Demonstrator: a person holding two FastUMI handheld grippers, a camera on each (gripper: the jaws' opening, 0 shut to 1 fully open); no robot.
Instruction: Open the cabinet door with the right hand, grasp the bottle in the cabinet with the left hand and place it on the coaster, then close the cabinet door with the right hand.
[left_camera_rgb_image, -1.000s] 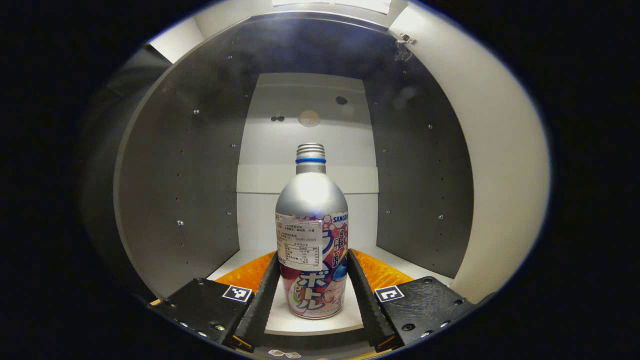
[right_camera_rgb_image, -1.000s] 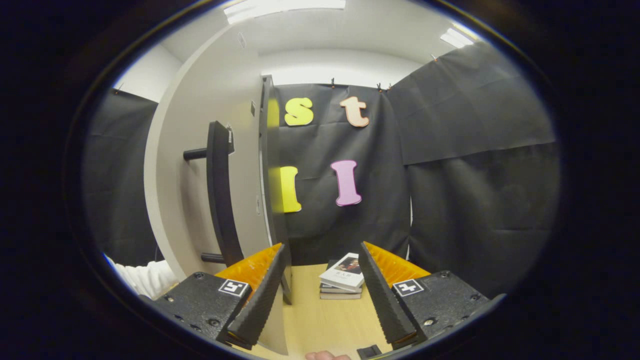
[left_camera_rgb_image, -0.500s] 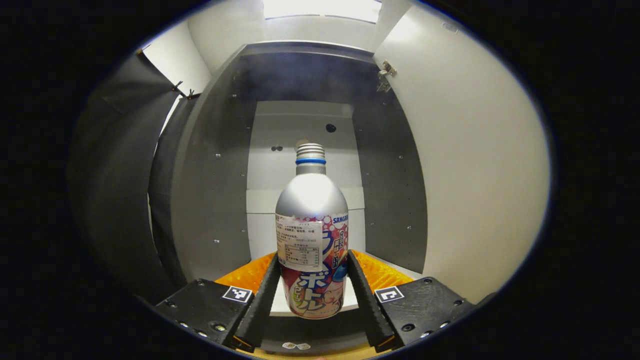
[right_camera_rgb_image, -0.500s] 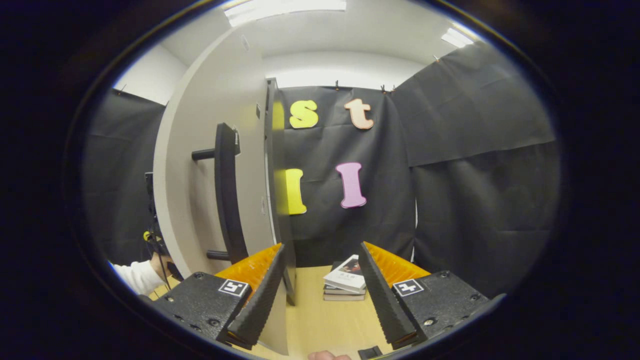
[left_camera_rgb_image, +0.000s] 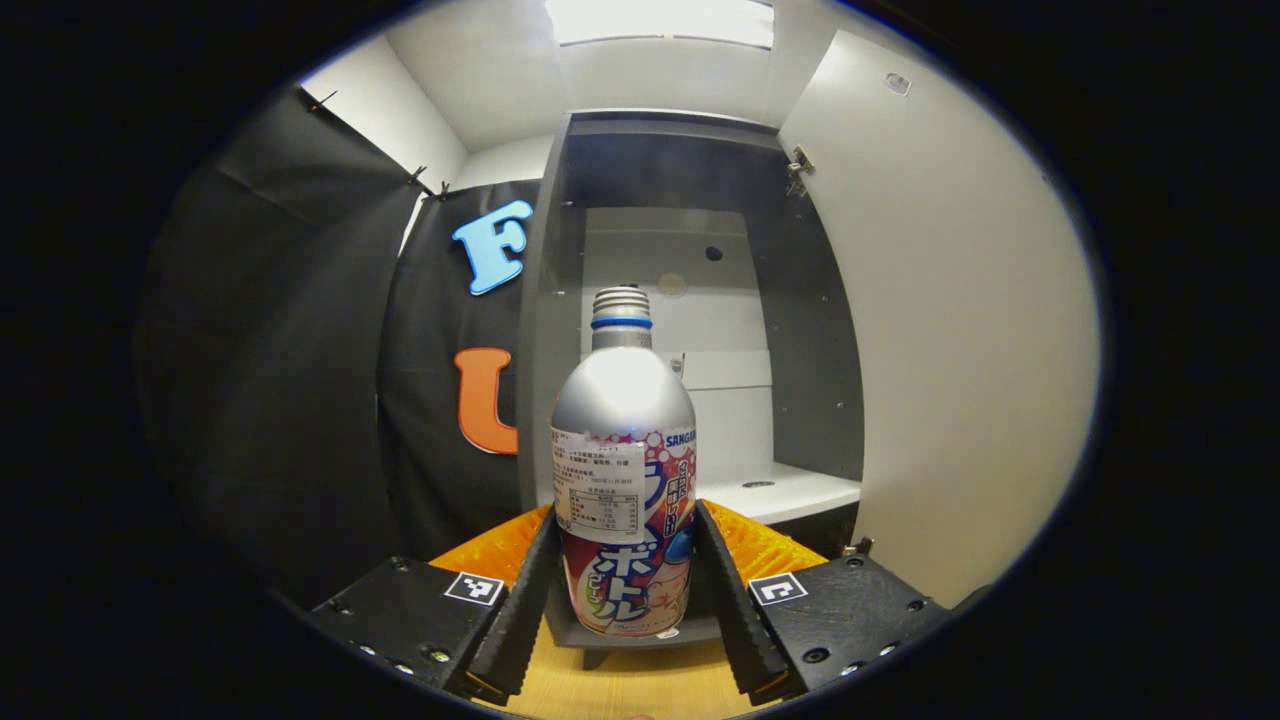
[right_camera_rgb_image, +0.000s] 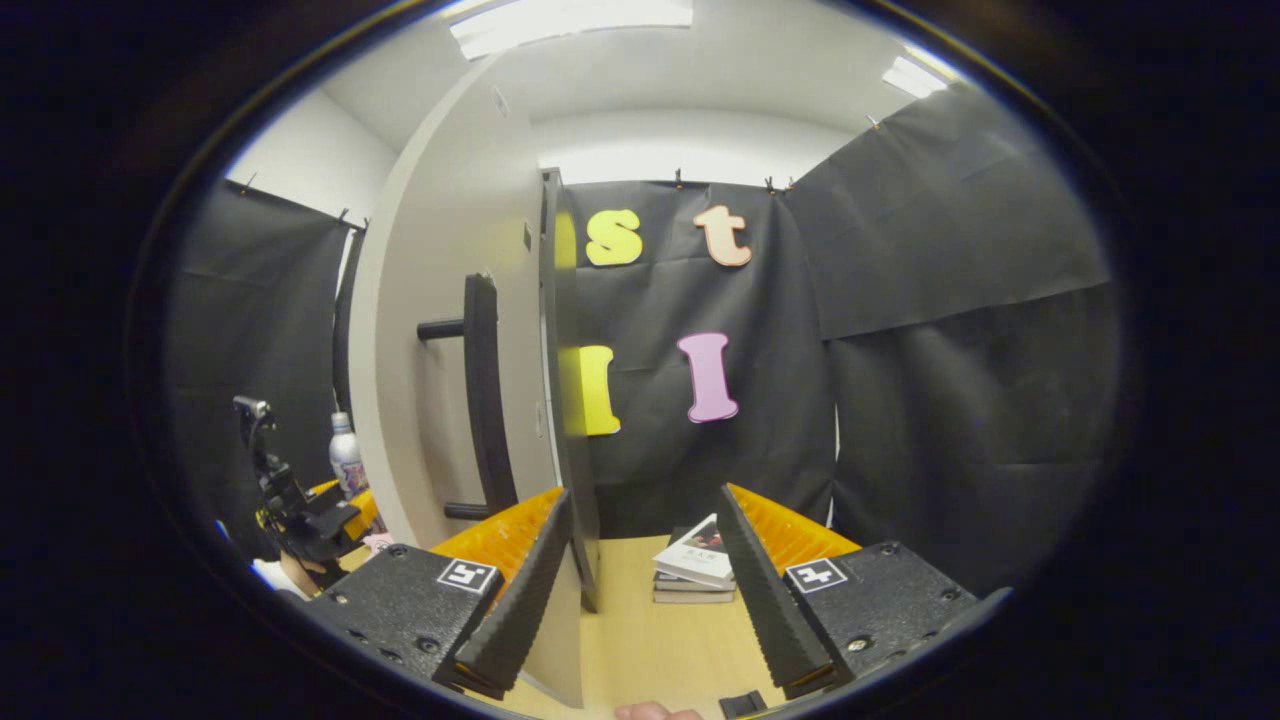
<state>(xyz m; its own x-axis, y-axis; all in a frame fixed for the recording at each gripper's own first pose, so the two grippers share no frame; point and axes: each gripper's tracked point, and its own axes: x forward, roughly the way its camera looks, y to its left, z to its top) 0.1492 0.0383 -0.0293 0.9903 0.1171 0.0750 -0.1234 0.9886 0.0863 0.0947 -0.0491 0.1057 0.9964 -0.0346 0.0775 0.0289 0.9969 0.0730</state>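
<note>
My left gripper (left_camera_rgb_image: 624, 515) is shut on the silver bottle (left_camera_rgb_image: 622, 470), which has a ribbed cap and a colourful label; both fingers press on its lower body. The bottle is upright, held outside the open grey cabinet (left_camera_rgb_image: 700, 330) and above the wooden table (left_camera_rgb_image: 620, 690). The white cabinet door (left_camera_rgb_image: 950, 340) stands open to the right. In the right gripper view my right gripper (right_camera_rgb_image: 640, 590) is open and holds nothing, just right of the door's edge (right_camera_rgb_image: 558, 400) and its black bar handle (right_camera_rgb_image: 485, 400). At far left there, the left gripper (right_camera_rgb_image: 335, 505) carries the bottle (right_camera_rgb_image: 345, 455).
A small stack of books (right_camera_rgb_image: 695, 565) lies on the wooden table (right_camera_rgb_image: 640, 650) ahead of the right gripper. The cabinet's white shelf (left_camera_rgb_image: 780, 490) is bare. Black cloth walls close in the booth on the left and right.
The left gripper has drawn back with the bottle, from inside the cabinet to out over the table. In the right gripper view the left gripper and bottle have come into sight past the door.
</note>
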